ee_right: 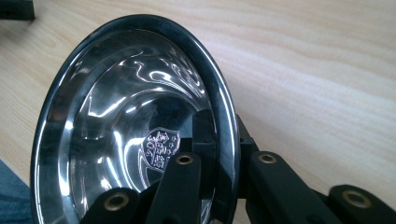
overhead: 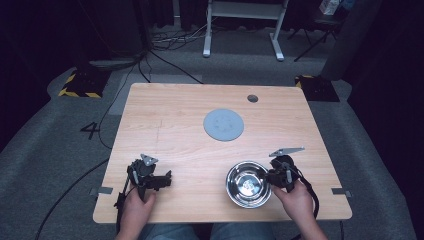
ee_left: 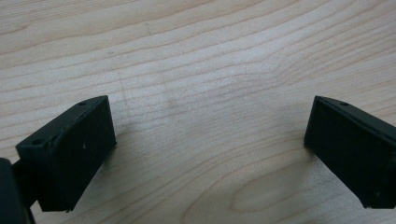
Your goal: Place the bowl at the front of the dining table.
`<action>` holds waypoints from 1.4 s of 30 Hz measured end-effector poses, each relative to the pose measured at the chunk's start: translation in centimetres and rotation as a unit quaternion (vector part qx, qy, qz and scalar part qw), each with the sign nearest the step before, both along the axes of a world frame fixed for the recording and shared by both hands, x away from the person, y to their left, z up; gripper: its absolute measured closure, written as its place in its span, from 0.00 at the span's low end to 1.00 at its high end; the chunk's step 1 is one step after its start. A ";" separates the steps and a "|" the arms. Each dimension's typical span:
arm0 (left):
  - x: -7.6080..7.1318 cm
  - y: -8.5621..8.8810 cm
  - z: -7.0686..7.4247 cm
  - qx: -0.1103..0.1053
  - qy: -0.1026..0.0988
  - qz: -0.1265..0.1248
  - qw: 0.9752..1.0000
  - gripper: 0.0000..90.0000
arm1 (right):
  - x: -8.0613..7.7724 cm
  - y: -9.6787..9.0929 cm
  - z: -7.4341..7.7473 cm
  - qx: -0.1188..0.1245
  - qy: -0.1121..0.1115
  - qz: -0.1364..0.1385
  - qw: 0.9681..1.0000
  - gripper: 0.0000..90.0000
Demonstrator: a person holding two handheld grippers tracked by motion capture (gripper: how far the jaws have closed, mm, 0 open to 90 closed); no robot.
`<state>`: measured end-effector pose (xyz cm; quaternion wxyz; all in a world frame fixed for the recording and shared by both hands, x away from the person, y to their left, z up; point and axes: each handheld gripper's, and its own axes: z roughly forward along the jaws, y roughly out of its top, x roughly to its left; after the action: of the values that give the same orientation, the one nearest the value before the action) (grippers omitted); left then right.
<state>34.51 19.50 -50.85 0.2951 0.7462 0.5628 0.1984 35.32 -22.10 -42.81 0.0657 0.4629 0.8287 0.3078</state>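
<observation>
At the left of the high view, the left gripper (overhead: 167, 178) rests low over the pale wood-grain table (overhead: 170, 115), held in the person's left hand (overhead: 136, 205). In the left gripper view its two black jaws stand wide apart with nothing but bare wood between them, so this hand appears to be idle for now.

Farther along, near the middle of the far half of the table, lies a flat round grey disc (overhead: 223, 124), well apart from both grippers; it looks like a mat or lid, and it may be where the bowl is meant to go, though that is only a guess. A small dark round hole (overhead: 252, 98) sits in the tabletop beyond it.

To the right, the shiny round stainless-steel bowl (overhead: 248, 184) is near the table's front edge, just left of the right gripper (overhead: 271, 179). In the right gripper view the right gripper's jaws are clamped on the bowl's (ee_right: 135, 126) rim, one inside the wall and one outside, and the bowl looks tipped relative to the table.

As a judgement, the work is at an early stage: the grasp is made and the bowl seems to be just coming off the table, while carrying and setting it down are left.

A crest-shaped stamp (ee_right: 159, 148) is pressed into the bowl's bottom; its lettering is too small to read.
</observation>
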 end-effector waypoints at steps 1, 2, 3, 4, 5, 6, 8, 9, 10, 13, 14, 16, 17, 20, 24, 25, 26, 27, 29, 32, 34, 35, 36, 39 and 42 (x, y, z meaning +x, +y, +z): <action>0.0 0.0 0.0 0.000 0.000 0.000 1.000 0.02 | 0.1 0.0 0.3 0.000 -0.003 0.000 1.000 0.95; 0.0 0.0 0.0 0.000 0.000 0.000 1.000 0.02 | 0.3 0.0 0.5 0.000 -0.007 0.001 1.000 0.95; 0.0 0.0 0.0 0.000 0.000 0.000 1.000 0.02 | 0.4 0.1 0.7 0.000 -0.010 0.001 1.000 0.95; 0.0 0.0 0.0 0.000 0.000 0.000 1.000 0.02 | 0.5 0.1 0.8 -0.001 -0.012 0.000 1.000 0.95; 0.0 0.0 0.0 0.000 0.000 0.000 1.000 0.02 | 0.7 0.1 1.1 -0.002 -0.014 0.001 1.000 0.95; 0.0 0.0 0.0 0.000 0.000 0.000 1.000 0.02 | 0.9 0.1 1.3 -0.003 -0.019 0.002 1.000 0.95; 0.0 0.0 0.0 0.000 0.000 0.000 1.000 0.02 | 1.1 0.2 1.7 -0.003 -0.022 0.001 1.000 0.95; 0.0 0.0 0.0 0.000 0.000 0.000 1.000 0.02 | 1.3 0.2 2.0 -0.004 -0.024 0.001 1.000 0.95; 0.0 0.0 0.0 0.000 0.000 0.000 1.000 0.02 | 1.5 0.3 2.1 -0.004 -0.026 0.001 1.000 0.95; 0.0 0.0 0.0 0.000 0.000 0.000 1.000 0.02 | 2.0 0.2 2.7 -0.005 -0.030 0.000 1.000 0.95; 0.0 0.0 0.0 0.000 0.000 0.000 1.000 0.02 | 2.0 0.2 2.7 -0.005 -0.030 0.000 1.000 0.95; 0.0 0.0 0.0 0.000 0.000 0.000 1.000 0.02 | 2.7 0.2 3.4 -0.004 -0.036 -0.002 0.999 0.95; 0.0 0.0 0.0 0.000 0.000 0.000 1.000 0.02 | 2.9 0.2 3.6 -0.003 -0.037 -0.002 0.999 0.95; 0.0 0.0 0.0 0.000 0.000 0.000 1.000 0.02 | 3.4 0.2 4.2 -0.002 -0.043 -0.002 0.999 0.95; 0.0 0.0 0.0 0.000 -0.001 0.000 1.000 0.02 | 4.2 0.2 5.0 -0.004 -0.047 -0.007 0.999 0.95; 0.0 0.0 0.0 0.000 0.000 0.000 1.000 0.02 | 4.5 0.2 5.2 -0.003 -0.048 -0.009 0.999 0.95; 0.0 0.0 0.0 0.000 0.000 0.000 1.000 0.02 | 4.6 0.2 5.3 -0.003 -0.050 -0.009 0.999 0.95; 0.0 0.0 0.0 0.000 0.000 0.000 1.000 0.02 | 4.8 0.2 5.4 -0.002 -0.052 -0.011 0.999 0.95; 0.0 0.0 0.0 0.000 0.000 0.000 1.000 0.02 | 5.2 0.3 5.9 -0.004 -0.056 -0.016 0.998 0.95; 0.0 0.0 0.0 0.000 0.000 0.000 1.000 0.02 | 5.8 0.5 6.4 -0.007 -0.062 -0.020 0.998 0.95; 0.0 0.0 0.0 0.000 0.000 0.000 1.000 0.02 | 6.1 0.6 6.7 -0.008 -0.064 -0.022 0.998 0.95; 0.0 0.0 0.0 0.000 0.000 -0.001 1.000 0.02 | 6.3 0.7 6.9 -0.009 -0.065 -0.025 0.998 0.95; 0.1 0.0 0.0 0.000 0.000 -0.001 1.000 0.02 | 6.5 0.7 6.9 -0.008 -0.066 -0.026 0.997 0.95; 0.1 0.0 0.0 0.001 -0.001 -0.001 1.000 0.02 | 7.1 1.1 7.3 -0.011 -0.067 -0.028 0.997 0.95; 0.1 0.0 0.0 0.001 -0.001 -0.001 1.000 0.02 | 7.7 1.4 7.6 -0.013 -0.070 -0.031 0.997 0.95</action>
<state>34.60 19.49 -50.85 0.2947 0.7470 0.5617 0.1991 43.03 -20.75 -35.23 0.1394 0.4651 0.8110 0.3265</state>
